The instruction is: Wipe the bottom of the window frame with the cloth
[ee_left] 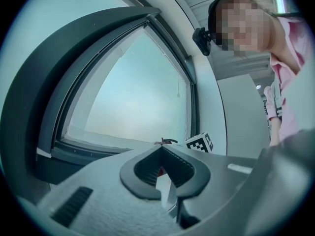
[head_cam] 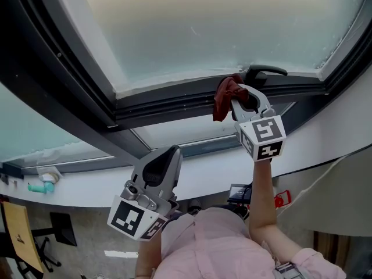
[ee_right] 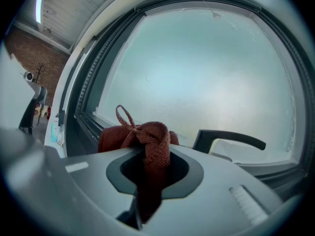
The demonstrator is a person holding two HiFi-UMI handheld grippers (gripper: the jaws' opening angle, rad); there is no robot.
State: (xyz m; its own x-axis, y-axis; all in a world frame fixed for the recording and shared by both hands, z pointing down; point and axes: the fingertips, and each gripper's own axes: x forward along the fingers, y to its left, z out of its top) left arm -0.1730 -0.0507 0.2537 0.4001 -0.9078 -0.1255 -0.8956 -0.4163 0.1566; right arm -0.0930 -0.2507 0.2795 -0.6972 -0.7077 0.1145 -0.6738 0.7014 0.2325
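A dark red cloth [head_cam: 225, 97] hangs bunched from my right gripper [head_cam: 239, 99], which is shut on it up against the dark bottom rail of the window frame [head_cam: 174, 100]. In the right gripper view the cloth [ee_right: 147, 141] fills the gap between the jaws, just left of the black window handle [ee_right: 229, 139]. The handle [head_cam: 264, 72] sits right of the cloth in the head view. My left gripper [head_cam: 168, 154] is held lower, away from the frame, shut with nothing in it. Between its jaws [ee_left: 165, 178] only a thin slit shows.
Frosted glass [head_cam: 215, 28] fills the window above the rail. A white sill [head_cam: 192, 170] runs below it, with a teal and white object [head_cam: 43, 182] at its far left. A wooden chair [head_cam: 20, 237] stands on the floor at lower left. The person's pink sleeve [head_cam: 232, 249] is below.
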